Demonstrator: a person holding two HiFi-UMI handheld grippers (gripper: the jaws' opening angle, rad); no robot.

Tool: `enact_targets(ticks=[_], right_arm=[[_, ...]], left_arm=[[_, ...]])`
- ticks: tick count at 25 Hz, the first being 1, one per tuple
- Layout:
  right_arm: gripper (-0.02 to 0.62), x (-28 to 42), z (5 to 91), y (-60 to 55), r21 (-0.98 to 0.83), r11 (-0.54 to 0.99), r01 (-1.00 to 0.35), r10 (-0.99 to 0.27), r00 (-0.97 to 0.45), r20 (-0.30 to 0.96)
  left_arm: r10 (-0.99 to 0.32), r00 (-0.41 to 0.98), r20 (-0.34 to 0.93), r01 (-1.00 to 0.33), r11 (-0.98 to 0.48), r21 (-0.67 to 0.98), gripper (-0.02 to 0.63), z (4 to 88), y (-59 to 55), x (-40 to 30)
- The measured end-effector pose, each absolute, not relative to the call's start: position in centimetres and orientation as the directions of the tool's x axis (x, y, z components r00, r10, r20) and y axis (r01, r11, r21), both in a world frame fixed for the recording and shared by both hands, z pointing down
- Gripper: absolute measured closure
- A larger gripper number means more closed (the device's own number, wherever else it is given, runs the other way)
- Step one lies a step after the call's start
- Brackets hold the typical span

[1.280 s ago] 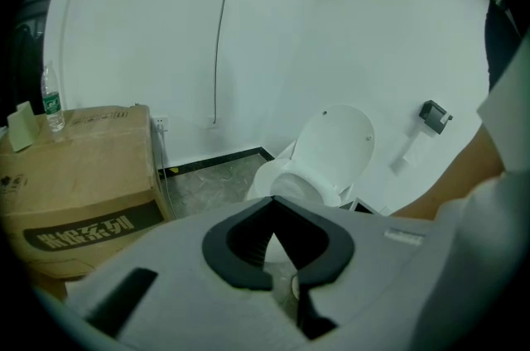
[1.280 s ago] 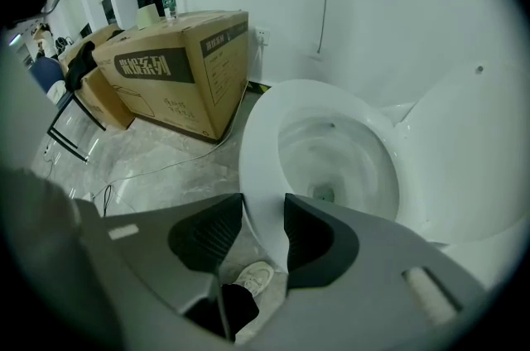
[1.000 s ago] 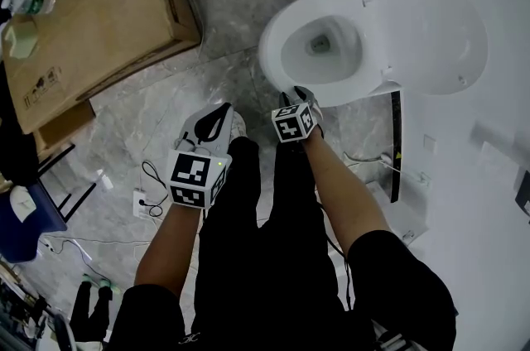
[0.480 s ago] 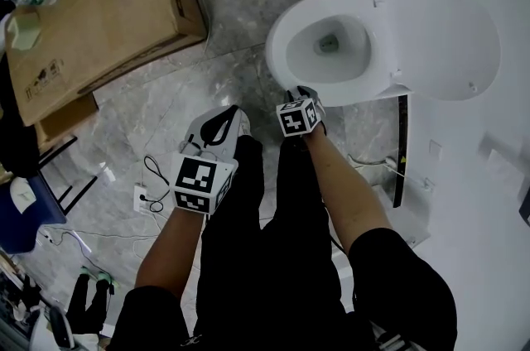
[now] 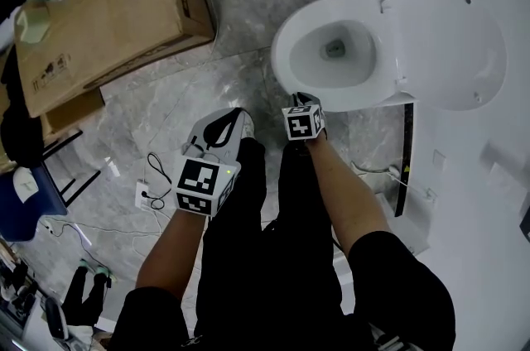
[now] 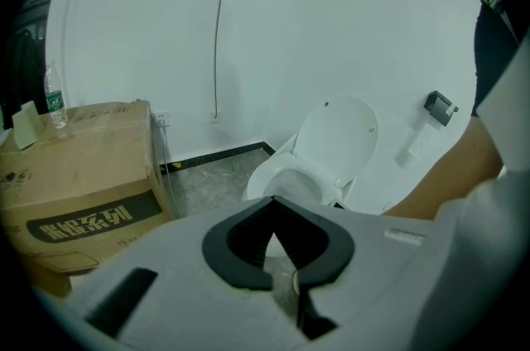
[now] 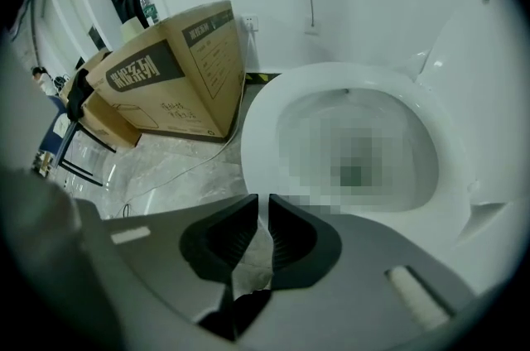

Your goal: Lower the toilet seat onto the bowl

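**gripfan:** Toilet seat [image 5: 283, 64] status? To me it looks flat on the bowl [image 5: 331, 68] already. Only the lid [image 5: 451, 43] is standing up, far right.

**me:** Same read here. My right gripper [image 7: 262, 200] hangs at the bowl's near rim. Its jaws have just been closing to a thin slit, with nothing in them. My left gripper [image 6: 269, 202] waits by my leg, tips together and empty, probably because one's enough. Grey marble floor [image 5: 166, 105], white walls, cardboard box [image 5: 108, 2] far left, cables [image 5: 153, 175] near left.

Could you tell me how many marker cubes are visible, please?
2: one cube at the left wrist; the other at the right wrist, by the toilet bowl. None seem hidden.
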State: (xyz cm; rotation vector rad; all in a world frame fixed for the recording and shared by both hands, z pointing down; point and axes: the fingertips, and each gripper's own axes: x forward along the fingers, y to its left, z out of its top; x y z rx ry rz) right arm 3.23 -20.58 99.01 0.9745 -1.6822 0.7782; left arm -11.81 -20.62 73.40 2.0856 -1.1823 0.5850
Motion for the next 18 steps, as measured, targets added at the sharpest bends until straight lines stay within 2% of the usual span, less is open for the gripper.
enact_targets(ticks=[5,12,18], right_arm=[[0.586,3.8,96.2,-21.0,-0.075,0.47,-0.879,-0.28,-0.229,0.932],[0.586,3.9,86.2,-23.5,-0.08,0.436,-0.896,-0.424,-0.283,0.86],[0.586,3.1,75.0,-25.1,-0.109,0.419,-0.901,-0.561,-0.351,0.75]], left_arm=[[-0.592,0.481,0.647,-0.875,-0.361,0.321,0.598,71.9,-21.3,-10.8],[-0.623,0.482,0.616,-0.876,-0.365,0.316,0.598,67.2,-22.9,-9.0],[-0.649,0.494,0.578,-0.869,-0.386,0.309,0.598,61.5,-24.0,-7.1]])
